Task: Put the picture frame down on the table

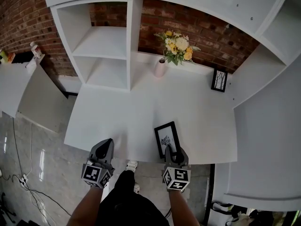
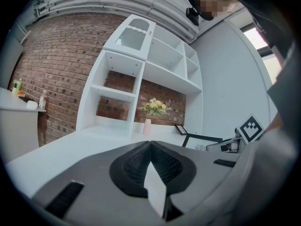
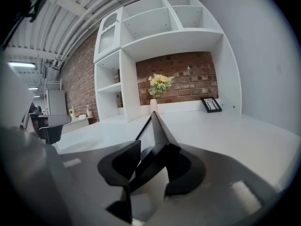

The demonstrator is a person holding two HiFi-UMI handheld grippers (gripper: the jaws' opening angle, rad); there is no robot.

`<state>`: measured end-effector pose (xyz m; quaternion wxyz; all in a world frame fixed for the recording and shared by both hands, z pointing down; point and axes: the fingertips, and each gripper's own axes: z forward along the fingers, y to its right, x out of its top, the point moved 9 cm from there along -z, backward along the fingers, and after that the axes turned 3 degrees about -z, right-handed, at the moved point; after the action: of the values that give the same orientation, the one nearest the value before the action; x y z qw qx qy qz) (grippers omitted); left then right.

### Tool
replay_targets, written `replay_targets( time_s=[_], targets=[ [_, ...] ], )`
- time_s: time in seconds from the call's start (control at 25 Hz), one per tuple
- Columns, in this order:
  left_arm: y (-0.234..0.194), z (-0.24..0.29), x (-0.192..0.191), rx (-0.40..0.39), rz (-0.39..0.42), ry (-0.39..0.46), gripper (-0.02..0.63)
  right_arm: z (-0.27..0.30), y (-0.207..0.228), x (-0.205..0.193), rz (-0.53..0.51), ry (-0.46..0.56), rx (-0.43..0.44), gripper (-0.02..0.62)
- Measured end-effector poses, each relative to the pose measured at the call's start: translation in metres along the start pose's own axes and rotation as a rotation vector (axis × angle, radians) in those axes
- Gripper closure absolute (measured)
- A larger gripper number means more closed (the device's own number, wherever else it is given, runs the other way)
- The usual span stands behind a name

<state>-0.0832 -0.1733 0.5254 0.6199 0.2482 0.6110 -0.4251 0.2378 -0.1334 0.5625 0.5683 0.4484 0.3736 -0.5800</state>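
A black picture frame (image 1: 166,138) with a white print of a tree lies over the front edge of the white table (image 1: 117,117), its long side pointing away from me. My right gripper (image 1: 173,151) is shut on its near end. In the right gripper view the frame (image 3: 155,126) runs edge-on out of the jaws of that gripper (image 3: 151,163). Whether its far end touches the table I cannot tell. My left gripper (image 1: 106,147) hangs at the table's front edge, to the frame's left, shut and empty (image 2: 150,146). From there the frame (image 2: 203,140) shows at the right.
A pink vase (image 1: 160,68) with yellow and white flowers stands at the back of the table. A second small black frame (image 1: 219,80) leans at the back right. White shelving (image 1: 108,46) rises at the back left before a brick wall. A white counter (image 1: 19,88) stands further left.
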Motion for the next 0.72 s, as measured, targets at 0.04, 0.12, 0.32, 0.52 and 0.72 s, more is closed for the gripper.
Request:
replay_targets(
  time_s=[0.04,0.12,0.32,0.52,0.72],
  targets=[
    [0.000,0.000,0.000,-0.001,0.003,0.003,0.614,0.001,0.000,0.000,0.007,-0.004,0.000,0.456],
    [0.001,0.000,0.000,0.001,0.001,0.003,0.614,0.001,0.000,0.000,0.021,-0.011,0.001,0.451],
    [0.000,-0.002,0.000,0.006,0.001,0.008,0.614,0.001,0.005,-0.004,0.051,-0.024,-0.002,0.437],
    [-0.005,-0.003,0.001,0.011,0.006,0.014,0.614,0.001,0.008,-0.005,0.069,-0.039,-0.014,0.420],
    [-0.007,-0.002,0.003,0.012,0.002,0.003,0.614,0.004,0.010,-0.007,0.060,-0.070,-0.025,0.376]
  ],
)
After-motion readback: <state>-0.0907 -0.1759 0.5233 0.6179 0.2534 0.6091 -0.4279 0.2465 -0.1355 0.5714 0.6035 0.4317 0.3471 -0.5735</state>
